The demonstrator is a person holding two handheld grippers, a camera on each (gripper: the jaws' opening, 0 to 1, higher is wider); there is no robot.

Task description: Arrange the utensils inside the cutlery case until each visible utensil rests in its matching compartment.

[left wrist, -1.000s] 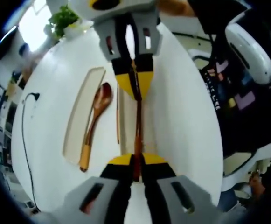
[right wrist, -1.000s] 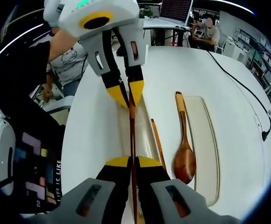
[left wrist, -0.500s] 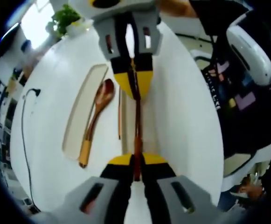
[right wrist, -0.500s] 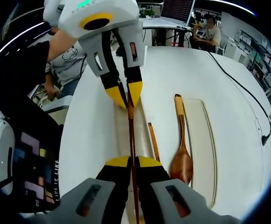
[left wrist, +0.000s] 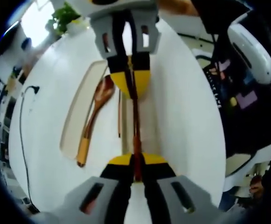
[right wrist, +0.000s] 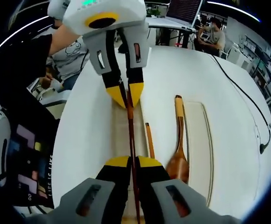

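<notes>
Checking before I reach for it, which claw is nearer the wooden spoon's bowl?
Right. The right claw sits just beside the wooden spoon bowl; the left claw grips the chopstick at the handle end.

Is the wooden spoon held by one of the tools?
No, the wooden spoon lies in the case, apart from both tools, which grip a chopstick.

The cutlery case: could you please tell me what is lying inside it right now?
In the case, the wooden spoon lies lengthwise in one section, with a chopstick beside it. Both grippers hold a second chopstick above the next slot; the right gripper covers the near end.
</notes>
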